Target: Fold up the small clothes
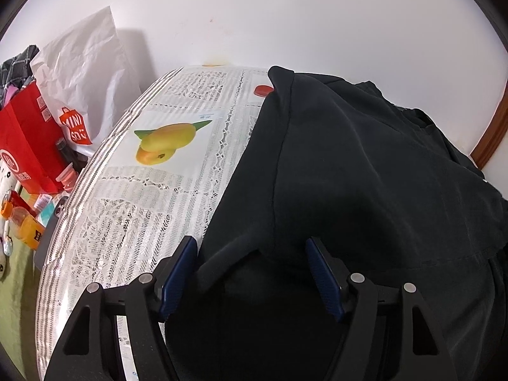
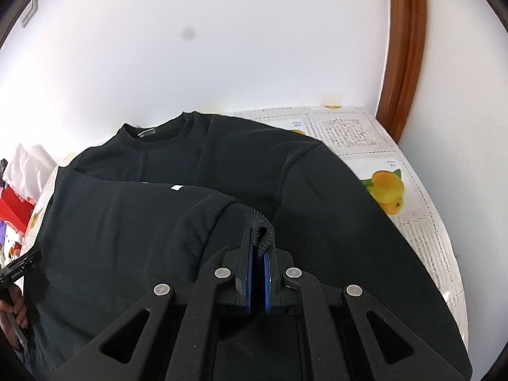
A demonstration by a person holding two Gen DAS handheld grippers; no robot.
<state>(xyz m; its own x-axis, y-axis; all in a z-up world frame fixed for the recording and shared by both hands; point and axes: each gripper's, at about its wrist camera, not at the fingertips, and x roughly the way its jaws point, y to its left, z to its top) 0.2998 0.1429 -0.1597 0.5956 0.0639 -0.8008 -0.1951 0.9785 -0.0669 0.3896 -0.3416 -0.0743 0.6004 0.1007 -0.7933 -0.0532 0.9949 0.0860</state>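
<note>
A black long-sleeved sweatshirt (image 1: 349,158) (image 2: 143,222) lies spread on the table, with its collar (image 2: 158,133) at the far side in the right wrist view. One sleeve is folded across the body. My right gripper (image 2: 257,243) is shut on that sleeve's ribbed cuff (image 2: 262,222), which sticks up between the blue pads. My left gripper (image 1: 250,239) is open and hovers over the garment's edge. A soft ridge of black cloth lies between its fingers (image 1: 179,270), but the pads do not press on it.
A lace tablecloth (image 1: 143,206) printed with yellow fruit covers the table. Beside the table's left edge stand a red bag (image 1: 28,146), a white shopping bag (image 1: 82,95), bottles (image 1: 28,225) and a phone (image 1: 54,219). A wooden door frame (image 2: 406,63) rises at the right, and a hand (image 2: 17,312) shows at the left edge.
</note>
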